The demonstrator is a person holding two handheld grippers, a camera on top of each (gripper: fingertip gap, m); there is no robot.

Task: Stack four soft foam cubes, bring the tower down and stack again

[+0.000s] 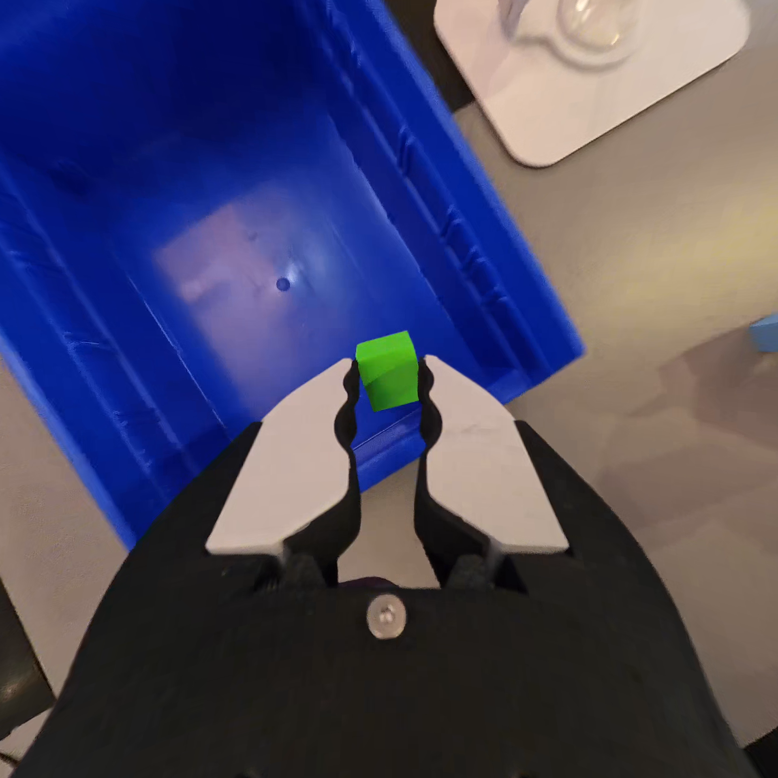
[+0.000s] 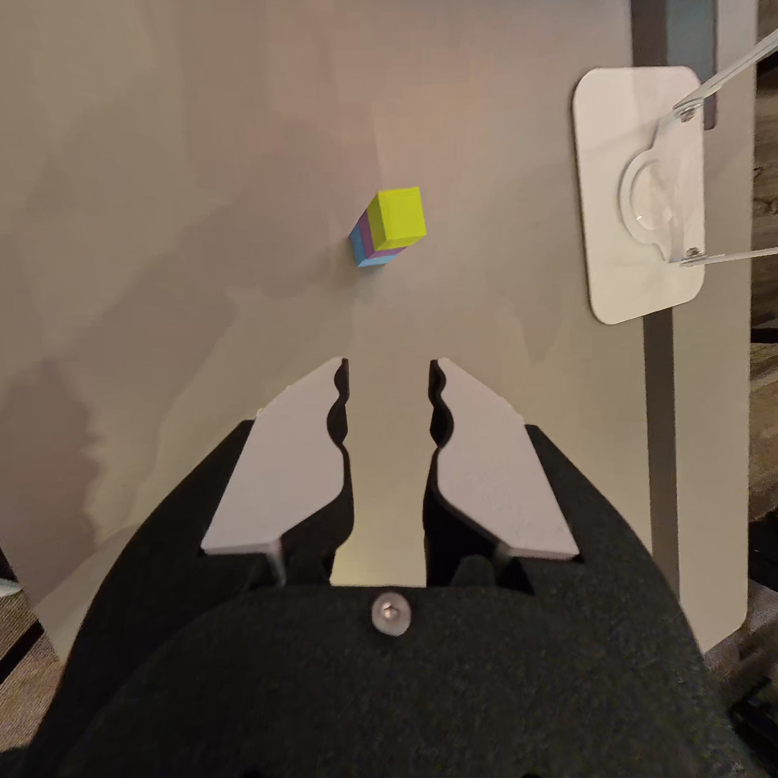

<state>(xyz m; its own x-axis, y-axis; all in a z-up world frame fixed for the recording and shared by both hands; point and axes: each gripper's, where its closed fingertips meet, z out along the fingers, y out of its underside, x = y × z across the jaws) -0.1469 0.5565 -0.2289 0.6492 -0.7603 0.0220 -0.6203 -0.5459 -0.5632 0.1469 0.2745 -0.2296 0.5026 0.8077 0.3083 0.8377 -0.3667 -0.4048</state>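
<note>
My left gripper (image 1: 386,370) is shut on a green foam cube (image 1: 389,370), both pads pressed on its sides, and holds it over the near end of a blue plastic bin (image 1: 126,189). In the right wrist view a stack of three cubes stands on the grey table (image 2: 168,210): a yellow cube (image 2: 400,217) on top, a purple cube (image 2: 365,238) in the middle, a light blue cube (image 2: 358,251) at the bottom. My right gripper (image 2: 388,370) is open with nothing between its pads, above the table and short of the stack.
A white plate with a clear plastic stand (image 2: 640,189) lies at the table's right edge; it also shows in the left wrist view (image 1: 589,63). A light blue block edge (image 1: 764,334) shows at the far right of the left wrist view. The tips of one gripper are about 40 cm away from the tips of the other.
</note>
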